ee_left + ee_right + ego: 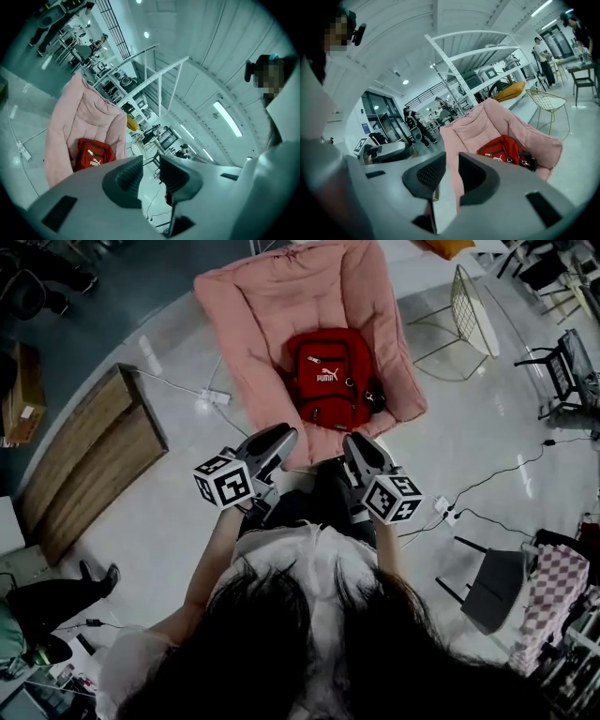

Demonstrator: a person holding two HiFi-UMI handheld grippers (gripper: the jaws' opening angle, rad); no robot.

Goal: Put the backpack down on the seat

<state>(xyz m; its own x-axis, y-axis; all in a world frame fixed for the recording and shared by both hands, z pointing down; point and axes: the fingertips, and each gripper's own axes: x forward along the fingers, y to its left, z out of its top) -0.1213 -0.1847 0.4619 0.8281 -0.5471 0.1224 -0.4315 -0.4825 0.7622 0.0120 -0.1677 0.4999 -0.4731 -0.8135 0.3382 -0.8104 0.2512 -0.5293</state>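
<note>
**A:** Glossy grey floor [487, 437], big workshop-type hall with white racking in the background. Where's the bag?

**B:** The red backpack [328, 376] is lying on the pink seat [262, 296], upper middle of the head view, with the white logo side facing up. A dark bit sticks out at its right edge, can't tell what that is.

**A:** And the grippers?

**B:** Both sit just below the seat's front edge in that frame, clear of the bag. The left gripper [151, 164] has its jaws pulled in to a slim gap with nothing in it, only floor and cables showing behind. The right gripper [452, 161] is the same: narrow gap, empty.

**A:** Other stuff around?

**B:** A wire chair [473, 315] in the upper right, a wooden board [89, 460] on the floor at the left, and a power strip [214, 397] between the board and the seat.
</note>
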